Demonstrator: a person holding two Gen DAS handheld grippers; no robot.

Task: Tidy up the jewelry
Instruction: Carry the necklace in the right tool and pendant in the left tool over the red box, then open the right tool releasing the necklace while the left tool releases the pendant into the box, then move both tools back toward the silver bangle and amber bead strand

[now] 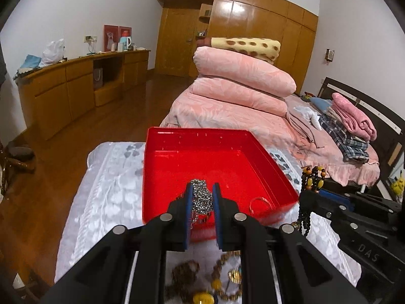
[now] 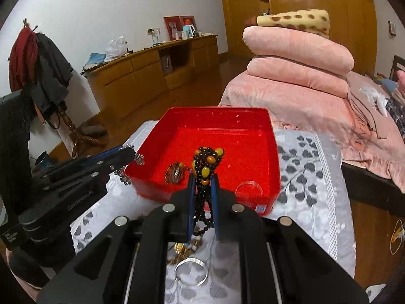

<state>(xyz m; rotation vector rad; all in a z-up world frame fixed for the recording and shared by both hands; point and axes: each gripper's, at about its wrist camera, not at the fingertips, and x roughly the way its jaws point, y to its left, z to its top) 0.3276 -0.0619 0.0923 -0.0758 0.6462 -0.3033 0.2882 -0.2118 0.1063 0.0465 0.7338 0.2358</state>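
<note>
Directly ahead of both tools sits the shallow square red plastic tray (image 1: 220, 167), resting on a grey-and-white leaf-patterned cloth (image 1: 111, 185) over what looks like a desk, so each load has only to travel forward over the near rim. The left hand-held gripper (image 1: 202, 197) is clamped tight on a bunched silver metal chain (image 1: 201, 195), which hangs just above the tray's near-left corner. The right hand-held gripper (image 2: 202, 190) is closed on a black bead necklace with amber and yellow stones (image 2: 205, 167), its strands drooping below the pads, over the near edge. Both seem about equally near. A clear bangle (image 2: 248, 188) and a brownish piece (image 2: 174, 173) already lie inside; more beads (image 1: 197, 278) wait behind.
</note>
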